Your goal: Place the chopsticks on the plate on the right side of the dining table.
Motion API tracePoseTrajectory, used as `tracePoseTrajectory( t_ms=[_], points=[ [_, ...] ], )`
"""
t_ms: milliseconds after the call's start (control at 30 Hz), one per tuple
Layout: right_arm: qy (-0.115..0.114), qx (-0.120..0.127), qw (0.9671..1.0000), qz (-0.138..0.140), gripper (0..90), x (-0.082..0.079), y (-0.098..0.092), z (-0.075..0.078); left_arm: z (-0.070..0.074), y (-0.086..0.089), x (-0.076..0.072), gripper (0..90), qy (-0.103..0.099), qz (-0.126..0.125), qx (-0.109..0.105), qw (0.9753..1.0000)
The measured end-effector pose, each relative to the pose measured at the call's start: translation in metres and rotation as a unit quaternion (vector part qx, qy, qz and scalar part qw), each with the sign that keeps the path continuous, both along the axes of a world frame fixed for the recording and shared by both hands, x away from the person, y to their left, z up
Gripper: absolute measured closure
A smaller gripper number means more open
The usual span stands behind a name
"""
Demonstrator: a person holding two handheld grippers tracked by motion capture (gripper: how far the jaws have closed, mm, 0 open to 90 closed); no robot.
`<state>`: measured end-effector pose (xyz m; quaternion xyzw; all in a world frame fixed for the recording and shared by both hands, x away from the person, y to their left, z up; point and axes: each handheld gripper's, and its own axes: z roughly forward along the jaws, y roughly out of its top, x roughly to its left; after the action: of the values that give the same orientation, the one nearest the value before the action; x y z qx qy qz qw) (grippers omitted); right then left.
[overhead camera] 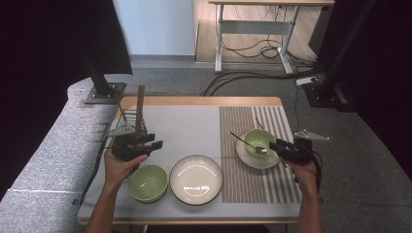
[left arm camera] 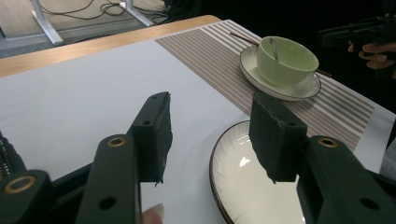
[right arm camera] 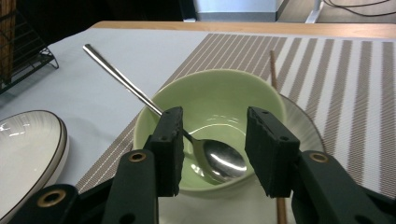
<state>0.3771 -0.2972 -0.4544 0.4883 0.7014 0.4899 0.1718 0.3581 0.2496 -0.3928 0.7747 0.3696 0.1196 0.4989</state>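
1. Right gripper (overhead camera: 275,146): jaws apart, nothing between them. In the right gripper view it (right arm camera: 212,149) hangs just over the near rim of the green bowl (right arm camera: 212,100), one jaw on either side of the spoon's head.
2. Spoon (right arm camera: 219,158): metal, head down in the bowl's bottom, handle leaning over the rim and pointing away toward the table's grey part. In the high view the handle (overhead camera: 243,141) runs up and left from the bowl.
3. Bowl (overhead camera: 260,141) sits on a saucer (overhead camera: 250,160), both on the striped mat (overhead camera: 243,184) at the right of the table (overhead camera: 194,124).
4. One chopstick (right arm camera: 272,65) lies on the mat, passing behind and under the saucer's edge; whether it touches the saucer, cannot tell.
5. Left gripper (overhead camera: 156,143): jaws wide apart, empty. It hovers above the table at the left, beside the wire rack (overhead camera: 133,121). In the left gripper view it (left arm camera: 210,135) points across the grey surface, right jaw over the plate's rim.
6. Plate (overhead camera: 196,179): white, dark rim, ribbed, at front centre, empty.
7. Second green bowl (overhead camera: 148,182): just left of the plate, near the left hand (overhead camera: 119,167), empty.
8. The rack holds upright wooden sticks (overhead camera: 140,104).
9. Right hand (overhead camera: 306,170) holds its gripper from the front right.
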Motion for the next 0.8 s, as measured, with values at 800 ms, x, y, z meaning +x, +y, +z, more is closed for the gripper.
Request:
tracePoseTrajectory(
  t_ms=[800],
  points=[
    [0.004, -0.003, 0.9997, 0.023, 51.0, 0.007, 0.027, -0.009, 0.013, 0.038, 0.006, 48.4, -0.011, 0.042, -0.02, 0.9989]
  ],
)
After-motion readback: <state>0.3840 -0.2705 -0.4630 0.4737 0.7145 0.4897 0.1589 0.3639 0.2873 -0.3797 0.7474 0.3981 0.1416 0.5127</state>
